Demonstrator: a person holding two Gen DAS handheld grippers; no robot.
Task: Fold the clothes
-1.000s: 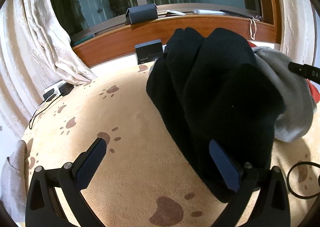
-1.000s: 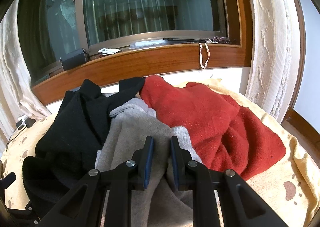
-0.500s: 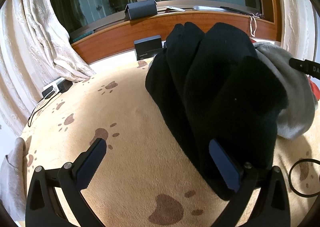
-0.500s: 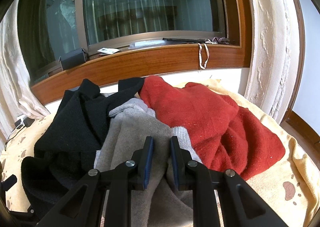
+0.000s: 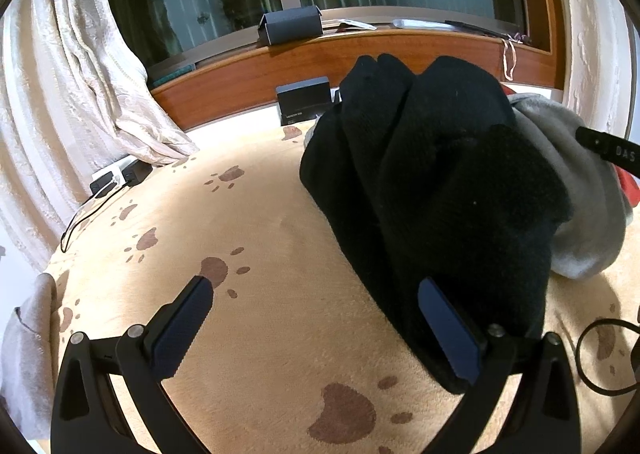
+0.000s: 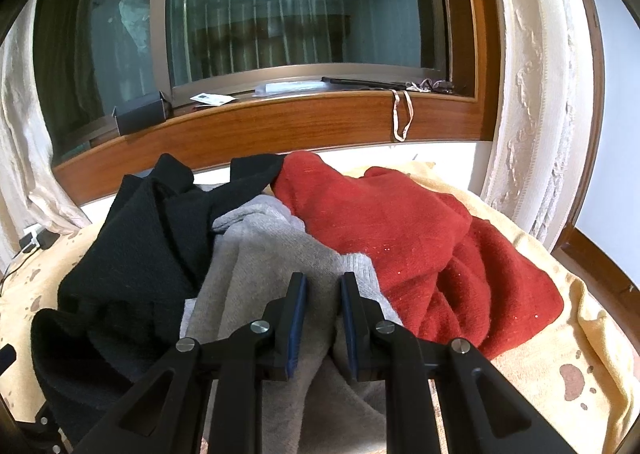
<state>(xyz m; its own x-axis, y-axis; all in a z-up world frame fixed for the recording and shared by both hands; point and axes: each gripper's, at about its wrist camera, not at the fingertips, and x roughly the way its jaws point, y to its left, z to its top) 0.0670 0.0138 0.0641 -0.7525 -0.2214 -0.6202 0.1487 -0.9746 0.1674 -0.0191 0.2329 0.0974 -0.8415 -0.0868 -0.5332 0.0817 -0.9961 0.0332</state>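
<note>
Three knitted garments lie heaped on a cream blanket printed with brown paw marks, close under a wooden window sill. The black sweater sits on the left of the heap, the grey sweater in the middle, and the red sweater on the right, each touching its neighbour.

The left gripper hangs over the blanket with its jaws spread wide. Bare blanket shows between them, and its right finger lies against or just over the near edge of the black sweater; from this view I cannot tell whether it touches the cloth.

The right gripper has its jaws drawn narrow, and a ridge of the grey sweater is pinched up between the blue pads. The grey cloth bunches there and falls away on both sides of the fingers.

In the left wrist view the grey sweater shows behind the black one, with a sliver of red at the far right edge. A dark box stands on the ledge just behind the black sweater, and another dark case rests on the sill. A pale curtain hangs at the left, and a black cable trails over the blanket's edge beneath it.
</note>
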